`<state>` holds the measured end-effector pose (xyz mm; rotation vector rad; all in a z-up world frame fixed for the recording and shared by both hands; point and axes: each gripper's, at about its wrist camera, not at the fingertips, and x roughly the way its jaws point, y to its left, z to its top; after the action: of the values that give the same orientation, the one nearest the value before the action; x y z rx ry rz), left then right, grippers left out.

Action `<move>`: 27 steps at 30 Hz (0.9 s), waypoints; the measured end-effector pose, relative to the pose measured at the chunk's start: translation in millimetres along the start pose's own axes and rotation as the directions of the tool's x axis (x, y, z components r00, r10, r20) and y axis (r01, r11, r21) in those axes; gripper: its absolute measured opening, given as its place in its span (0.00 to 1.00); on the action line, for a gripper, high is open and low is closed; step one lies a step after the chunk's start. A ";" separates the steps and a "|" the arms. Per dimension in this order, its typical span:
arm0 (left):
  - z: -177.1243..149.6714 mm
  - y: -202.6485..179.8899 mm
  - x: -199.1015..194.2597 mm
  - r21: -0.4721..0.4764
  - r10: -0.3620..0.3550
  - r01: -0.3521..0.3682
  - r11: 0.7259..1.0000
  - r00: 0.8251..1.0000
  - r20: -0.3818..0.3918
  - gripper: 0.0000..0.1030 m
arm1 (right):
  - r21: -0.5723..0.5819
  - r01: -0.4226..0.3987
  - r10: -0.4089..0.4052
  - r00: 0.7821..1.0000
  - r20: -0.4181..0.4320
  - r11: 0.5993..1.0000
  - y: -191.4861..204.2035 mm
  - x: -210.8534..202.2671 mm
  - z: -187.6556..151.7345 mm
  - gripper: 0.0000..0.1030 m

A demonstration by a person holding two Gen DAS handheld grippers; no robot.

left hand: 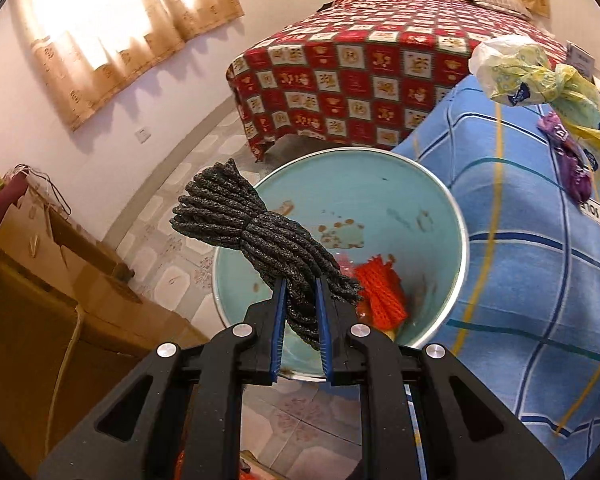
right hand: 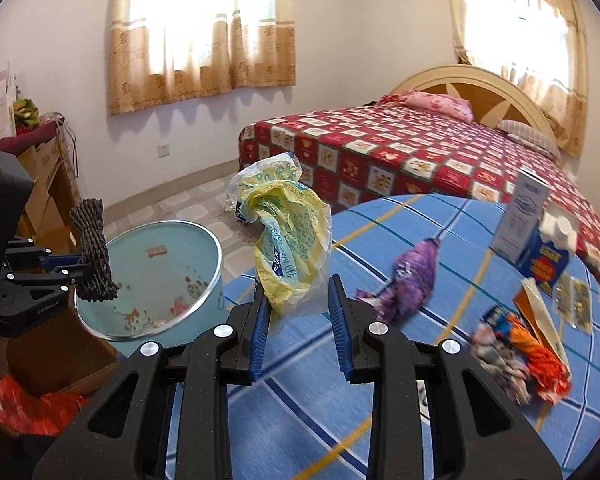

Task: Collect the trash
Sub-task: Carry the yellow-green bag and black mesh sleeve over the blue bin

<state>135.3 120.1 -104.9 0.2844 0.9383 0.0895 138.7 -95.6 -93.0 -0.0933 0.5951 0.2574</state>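
In the left wrist view, the left claw (left hand: pixel 301 280) is gripping a dark bundle of rope (left hand: pixel 256 236) low on its length, holding it over the mouth of a pale blue bin (left hand: pixel 458 236) that is standing on the floor beside the blue-checked worktop (left hand: pixel 520 264); red mesh netting (left hand: pixel 382 296) is already lying at the bottom. Most of the bundle is leaning out towards the bin's left rim, so a release from here is likely risking the rope tipping over the edge onto the tiles rather than dropping inside. At the right of this view a yellow plastic bag (left hand: pixel 532 76) is hanging above the worktop, with a purple wrapper (left hand: pixel 572 156) lying below it. In the right wrist view, the right claw (right hand: pixel 298 304) is standing fairly wide, and the yellow plastic bag (right hand: pixel 290 240) is rising between its blue pads; the left pad seems to be touching the film while the right pad is standing clear, so whether the bag is truly held cannot be told. A hold that thin is liable to be letting the slippery film slide out during the carry to the bin (right hand: pixel 204 280), where the left claw (right hand: pixel 74 268) and its rope (right hand: pixel 94 252) are already crowding the opening. The purple wrapper (right hand: pixel 414 280), a crumpled orange wrapper (right hand: pixel 540 356) and a carton (right hand: pixel 540 248) are still waiting on the worktop, and a sweeping claw could be knocking them off.
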 end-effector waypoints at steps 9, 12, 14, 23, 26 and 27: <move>0.9 13.9 10.0 -0.028 0.014 -0.014 0.999 1.000 -0.013 0.14 | -0.051 -0.031 0.029 0.999 -0.025 0.998 21.7 27.0 13.7 0.28; 1.3 17.2 11.8 -0.038 0.017 -0.017 0.999 1.000 -0.014 0.14 | -0.060 -0.040 0.038 0.999 -0.037 0.997 28.4 36.6 16.3 0.28; 1.1 19.7 12.6 -0.043 0.019 -0.020 0.999 1.000 -0.015 0.14 | -0.062 -0.043 0.041 0.998 -0.041 0.997 31.2 39.9 16.8 0.28; 1.0 30.7 16.7 -0.065 0.029 -0.031 0.997 0.999 -0.022 0.14 | -0.097 -0.071 0.066 0.996 -0.055 0.993 49.0 53.5 23.5 0.28; 2.2 32.3 15.8 -0.070 0.030 -0.031 0.997 0.999 -0.020 0.14 | -0.104 -0.078 0.072 0.996 -0.060 0.991 53.9 57.3 25.0 0.28; 3.2 32.0 16.2 -0.073 0.031 -0.032 0.997 0.999 -0.020 0.14 | -0.108 -0.081 0.074 0.995 -0.063 0.991 56.3 59.1 25.2 0.28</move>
<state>149.0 153.3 -106.8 0.2308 0.9475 0.1552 184.5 -24.7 -106.4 -0.1854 0.6441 0.3642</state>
